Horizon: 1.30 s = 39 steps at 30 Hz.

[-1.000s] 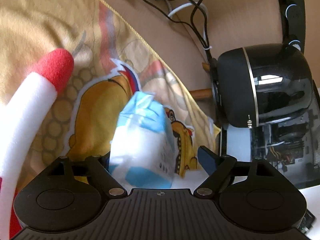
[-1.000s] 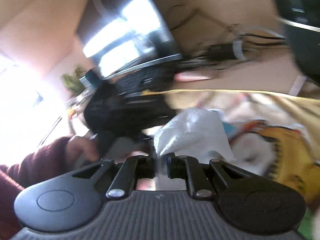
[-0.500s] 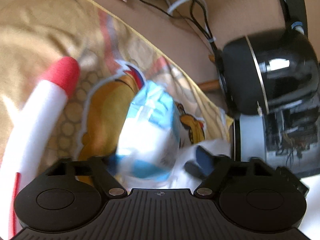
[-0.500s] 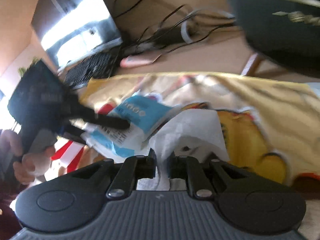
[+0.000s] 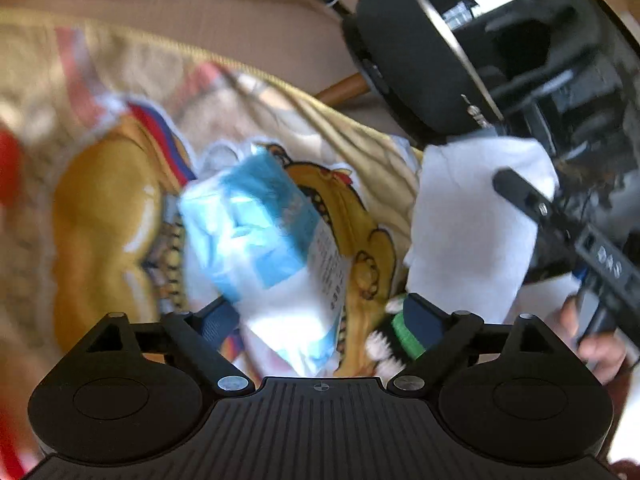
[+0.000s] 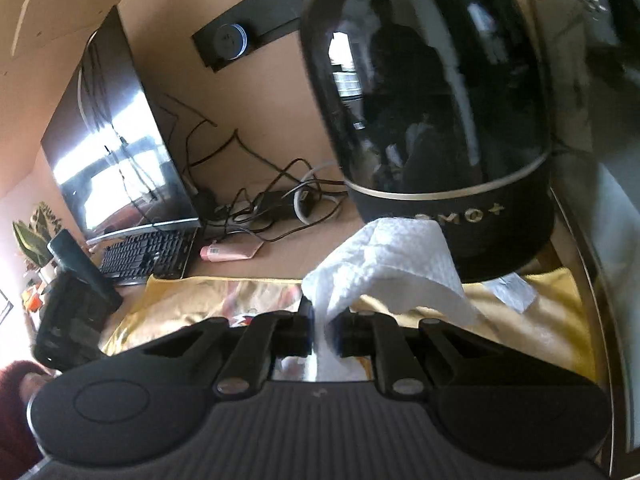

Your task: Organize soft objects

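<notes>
Right gripper [image 6: 322, 330] jaws clamp tissue [image 6: 384, 268]; black speaker [image 6: 440, 120] close ahead.

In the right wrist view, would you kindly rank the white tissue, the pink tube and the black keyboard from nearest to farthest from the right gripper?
1. White tissue: pinched in the right gripper.
2. Pink tube: on the desk, ahead-left.
3. Black keyboard: farther left, under the monitor.

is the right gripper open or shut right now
Shut: the right gripper has its fingers pinched on a white tissue with almost no gap.
</notes>
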Tool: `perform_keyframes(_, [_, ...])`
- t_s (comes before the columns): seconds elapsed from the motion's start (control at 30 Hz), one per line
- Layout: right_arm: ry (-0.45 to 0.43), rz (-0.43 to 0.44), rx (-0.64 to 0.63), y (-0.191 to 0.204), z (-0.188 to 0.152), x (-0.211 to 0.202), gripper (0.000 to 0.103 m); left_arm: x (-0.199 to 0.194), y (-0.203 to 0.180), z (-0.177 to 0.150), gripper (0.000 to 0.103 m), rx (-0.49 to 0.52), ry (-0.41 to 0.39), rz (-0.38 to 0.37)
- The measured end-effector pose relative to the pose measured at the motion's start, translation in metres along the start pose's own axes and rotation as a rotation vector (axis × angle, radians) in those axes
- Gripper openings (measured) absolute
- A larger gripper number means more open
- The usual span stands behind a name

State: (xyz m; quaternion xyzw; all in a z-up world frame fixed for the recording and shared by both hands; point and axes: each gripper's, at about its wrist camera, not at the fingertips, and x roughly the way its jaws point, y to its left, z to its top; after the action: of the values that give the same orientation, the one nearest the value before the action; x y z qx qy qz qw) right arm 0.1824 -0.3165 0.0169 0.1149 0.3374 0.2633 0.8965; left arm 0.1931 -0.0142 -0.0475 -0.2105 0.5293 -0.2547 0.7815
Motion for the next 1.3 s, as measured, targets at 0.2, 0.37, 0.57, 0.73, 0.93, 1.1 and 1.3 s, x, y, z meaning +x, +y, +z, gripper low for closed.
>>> perform_keyframes(0.2, [0.050,0.078,-0.047,0.026,0.001,0.028,0.012,-0.073,0.000,-0.015,0.094,0.203,-0.231,0.402])
perform_keyframes(0.37, [0.103,0.155,-0.094,0.058,-0.001,0.052,0.013,-0.070,0.040,-0.021,0.094,0.186,-0.201,0.611])
perform_keyframes(0.57, [0.149,0.224,-0.172,0.100,-0.004,0.070,0.013,-0.059,0.056,-0.038,0.092,0.155,-0.152,0.583])
perform_keyframes(0.73, [0.220,0.304,-0.210,0.139,-0.006,0.104,0.013,-0.063,0.043,-0.054,0.093,0.183,-0.109,0.628])
perform_keyframes(0.93, [0.366,0.553,-0.200,0.189,-0.021,0.157,0.012,-0.065,0.044,-0.065,0.093,0.169,-0.081,0.633])
perform_keyframes(1.1, [0.415,0.346,-0.410,0.199,-0.041,0.190,0.012,-0.072,0.051,-0.069,0.094,0.145,-0.080,0.634])
perform_keyframes(1.3, [0.385,0.229,-0.435,0.179,-0.034,0.206,0.018,-0.077,0.057,-0.073,0.094,0.127,-0.078,0.625])
